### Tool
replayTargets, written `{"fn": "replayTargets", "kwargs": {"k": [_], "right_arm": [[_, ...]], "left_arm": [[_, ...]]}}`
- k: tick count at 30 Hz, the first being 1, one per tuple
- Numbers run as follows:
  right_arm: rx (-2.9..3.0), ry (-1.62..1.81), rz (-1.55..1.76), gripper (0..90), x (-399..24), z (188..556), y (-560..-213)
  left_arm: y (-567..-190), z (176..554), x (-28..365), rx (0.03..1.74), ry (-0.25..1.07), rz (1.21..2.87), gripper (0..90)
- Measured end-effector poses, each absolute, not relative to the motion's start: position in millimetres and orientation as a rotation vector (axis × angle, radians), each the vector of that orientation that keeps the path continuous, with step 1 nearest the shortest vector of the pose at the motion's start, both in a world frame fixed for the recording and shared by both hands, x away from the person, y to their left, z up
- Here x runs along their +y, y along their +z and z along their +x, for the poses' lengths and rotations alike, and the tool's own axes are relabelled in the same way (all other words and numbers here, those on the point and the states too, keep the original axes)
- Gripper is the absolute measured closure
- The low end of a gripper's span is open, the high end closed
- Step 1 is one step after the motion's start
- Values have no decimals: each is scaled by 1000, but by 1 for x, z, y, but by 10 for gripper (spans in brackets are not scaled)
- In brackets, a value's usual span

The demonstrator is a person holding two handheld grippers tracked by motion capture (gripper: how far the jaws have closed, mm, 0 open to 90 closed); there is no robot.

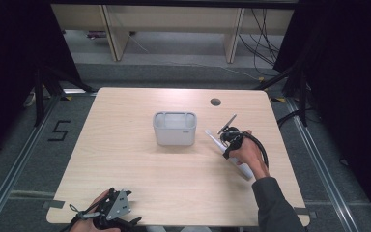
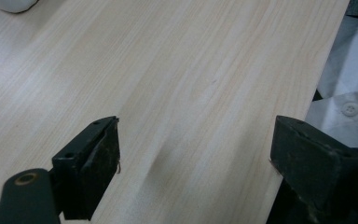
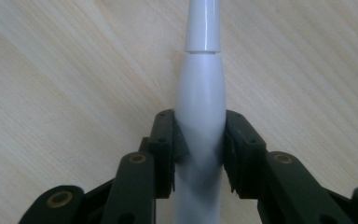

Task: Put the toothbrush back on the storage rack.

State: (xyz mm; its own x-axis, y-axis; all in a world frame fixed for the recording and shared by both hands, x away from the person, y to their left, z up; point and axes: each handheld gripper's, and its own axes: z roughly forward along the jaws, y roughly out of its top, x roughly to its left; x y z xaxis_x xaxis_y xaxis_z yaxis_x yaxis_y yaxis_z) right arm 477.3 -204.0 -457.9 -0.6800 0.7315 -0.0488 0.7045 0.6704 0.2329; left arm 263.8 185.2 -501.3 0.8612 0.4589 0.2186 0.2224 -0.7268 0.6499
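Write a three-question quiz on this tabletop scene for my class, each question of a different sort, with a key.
1. True or false: the right gripper is shut on the white electric toothbrush.
2. What stands near the middle of the table? A) grey caddy B) red bowl C) glass jar
3. Fill in: the left gripper has its jaws ____ over bare wood.

Key: 1 true; 2 A, the grey caddy; 3 open.

The bench [image 1: 140, 164] is pale wood with fine streaked grain. The electric toothbrush [image 3: 200, 107] is white, shading to light grey along its body. The caddy [image 1: 174, 128] is light grey. Both hand-held grippers are black, with brass-coloured rivets.
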Motion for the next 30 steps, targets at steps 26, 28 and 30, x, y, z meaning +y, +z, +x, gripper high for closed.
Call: {"fn": "replayTargets", "kwargs": {"k": [26,28,30], "right_arm": [[2314,1037,1151,669,-243,442,-401],[2296,1064,1115,669,-243,443,-399],[2261,1093,1065,669,-244,444,-398]], "left_arm": [[-501,264,185,493,491,2393,155],[-501,264,185,490,491,2395,155],[-501,264,185,493,492,2392,155]]}}
